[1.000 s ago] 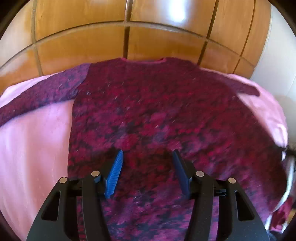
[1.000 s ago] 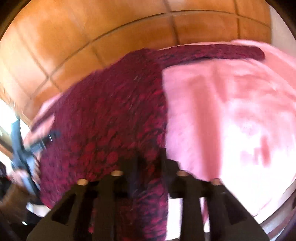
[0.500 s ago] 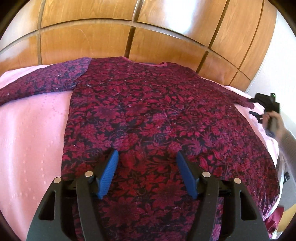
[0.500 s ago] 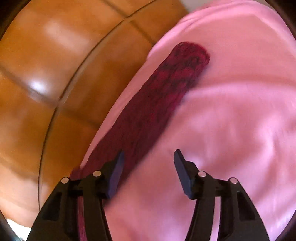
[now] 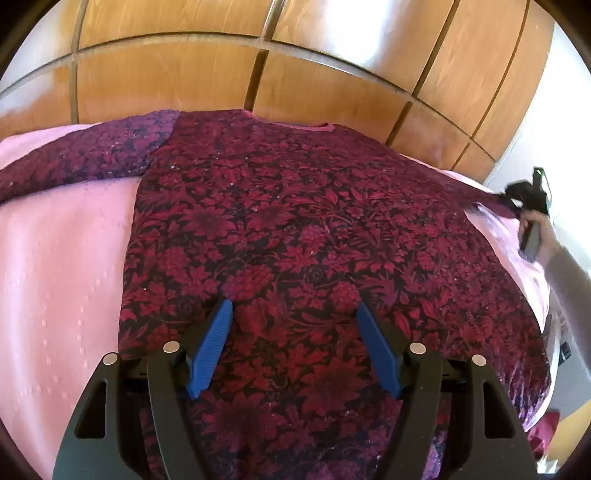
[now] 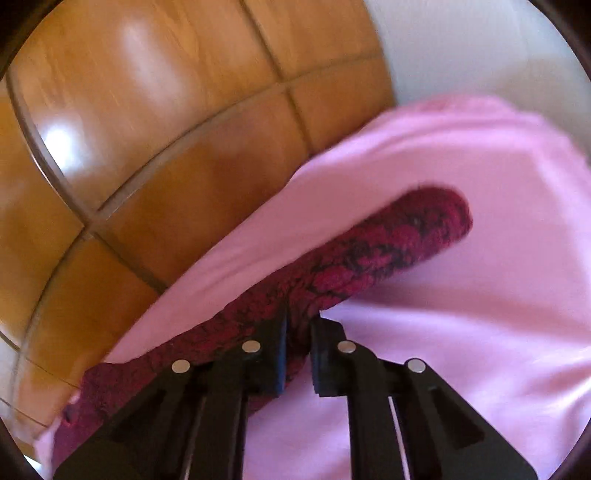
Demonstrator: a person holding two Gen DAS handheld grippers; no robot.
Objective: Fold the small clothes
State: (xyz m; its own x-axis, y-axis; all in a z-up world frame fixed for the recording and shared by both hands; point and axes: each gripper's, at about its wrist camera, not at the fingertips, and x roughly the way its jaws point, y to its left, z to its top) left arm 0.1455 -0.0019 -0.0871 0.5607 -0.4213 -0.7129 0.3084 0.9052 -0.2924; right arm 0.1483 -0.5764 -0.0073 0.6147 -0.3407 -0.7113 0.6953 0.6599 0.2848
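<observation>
Crimson floral top flat; right hand-held gripper apparently pinching sleeve.

wall panels: glossy orange-brown wood, split into big rectangles by dark grooves, right behind the surface I work on
panel sheen: bright white glare patches high on the wood; same glare in my right view
plain wall: white/off-white to the right of the paneling; also at top right in my right view
work surface: covered by a pink sheet, soft-looking, faint dotted pattern, mild creases
sheet edge: butts against the wood panels at the back
light: strong, daylight-like, no lamp or window in view
lower right corner: yellowish patch, can't tell what it is
</observation>
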